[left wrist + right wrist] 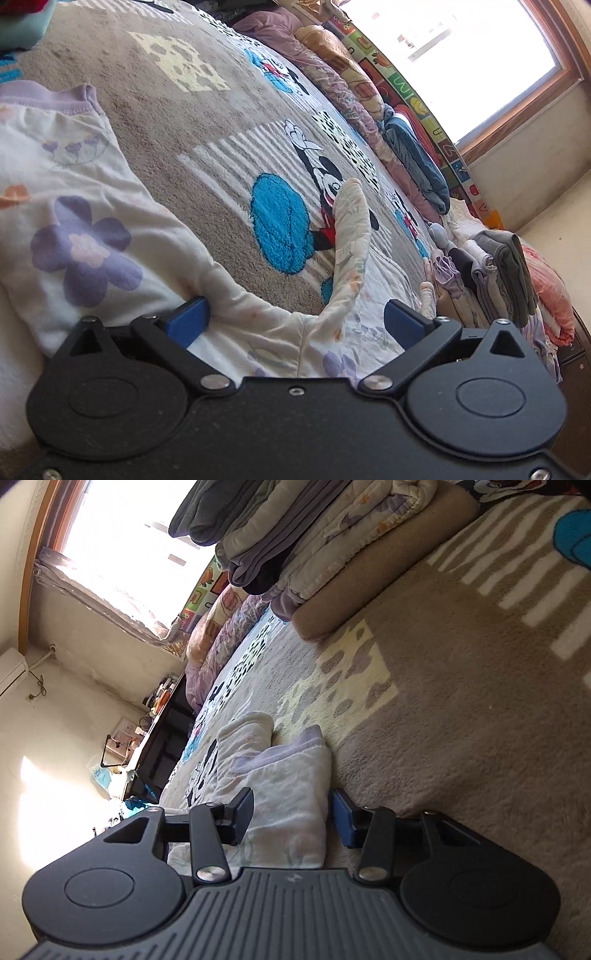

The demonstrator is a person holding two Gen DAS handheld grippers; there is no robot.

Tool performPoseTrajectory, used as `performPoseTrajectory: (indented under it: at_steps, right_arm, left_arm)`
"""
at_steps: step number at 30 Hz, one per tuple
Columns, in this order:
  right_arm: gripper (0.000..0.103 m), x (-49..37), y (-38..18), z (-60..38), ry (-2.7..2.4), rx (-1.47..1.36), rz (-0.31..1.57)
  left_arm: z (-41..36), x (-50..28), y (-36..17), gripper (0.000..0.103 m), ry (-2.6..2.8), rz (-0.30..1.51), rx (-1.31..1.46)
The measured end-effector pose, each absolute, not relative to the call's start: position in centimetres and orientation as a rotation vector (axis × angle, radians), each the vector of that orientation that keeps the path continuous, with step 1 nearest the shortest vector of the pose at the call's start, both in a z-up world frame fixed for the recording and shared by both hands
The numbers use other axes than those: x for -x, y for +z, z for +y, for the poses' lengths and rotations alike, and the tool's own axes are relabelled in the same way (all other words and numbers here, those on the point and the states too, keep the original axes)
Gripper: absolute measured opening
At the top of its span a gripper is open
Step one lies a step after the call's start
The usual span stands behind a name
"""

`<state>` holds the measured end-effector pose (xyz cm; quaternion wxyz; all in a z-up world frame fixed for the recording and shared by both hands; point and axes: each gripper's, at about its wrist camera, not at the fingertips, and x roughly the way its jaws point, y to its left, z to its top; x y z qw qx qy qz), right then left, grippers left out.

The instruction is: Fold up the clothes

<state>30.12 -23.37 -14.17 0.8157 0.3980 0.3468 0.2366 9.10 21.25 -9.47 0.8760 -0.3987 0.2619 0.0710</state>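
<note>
A white garment (85, 206) with purple flowers lies spread on a bed covered by a cartoon-mouse blanket (207, 122). In the left wrist view, the left gripper (295, 317) stands wide open over the garment's near hem, with cloth between its blue fingers but not pinched. A loose sleeve or strap (352, 236) arcs upward in front of it.

In the right wrist view, the right gripper (291, 821) straddles a bunched fold of the same garment (291, 775), its fingers narrowed beside the cloth but apparently not clamped.

A stack of folded clothes (495, 273) sits at the bed's far edge.

Risks: closing on one layer only could let the fold slip apart. The raised sleeve could be trapped inside, leaving a lump.
</note>
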Motion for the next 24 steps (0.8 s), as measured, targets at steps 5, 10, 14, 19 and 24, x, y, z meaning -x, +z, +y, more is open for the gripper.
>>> performPoseTrajectory:
  at_steps: [5, 10, 14, 19, 24]
  right_arm:
    - [0.015, -30.6, -14.0, -23.4, 0.463, -0.824, 0.744]
    - [0.009, -27.5, -12.1, -24.5, 0.463, -0.833, 0.587]
    - [0.009, -24.5, -9.7, -27.2, 0.441, -0.87, 0.464]
    - [0.009, -20.1, -7.5, -32.5, 0.352, -0.915, 0.322]
    - [0.009, -17.0, -8.1, -36.9, 0.242, -0.944, 0.289]
  left_arm:
    - [20.2, -9.7, -9.4, 0.103, 0.155, 0.567, 0.736]
    - [19.8, -9.7, -9.5, 0.103, 0.149, 0.58, 0.682]
    - [19.8, -9.7, -9.5, 0.103, 0.144, 0.58, 0.678]
    - [19.6, -9.6, -9.4, 0.103, 0.141, 0.583, 0.662]
    - [19.4, -9.4, -9.4, 0.103, 0.132, 0.584, 0.644]
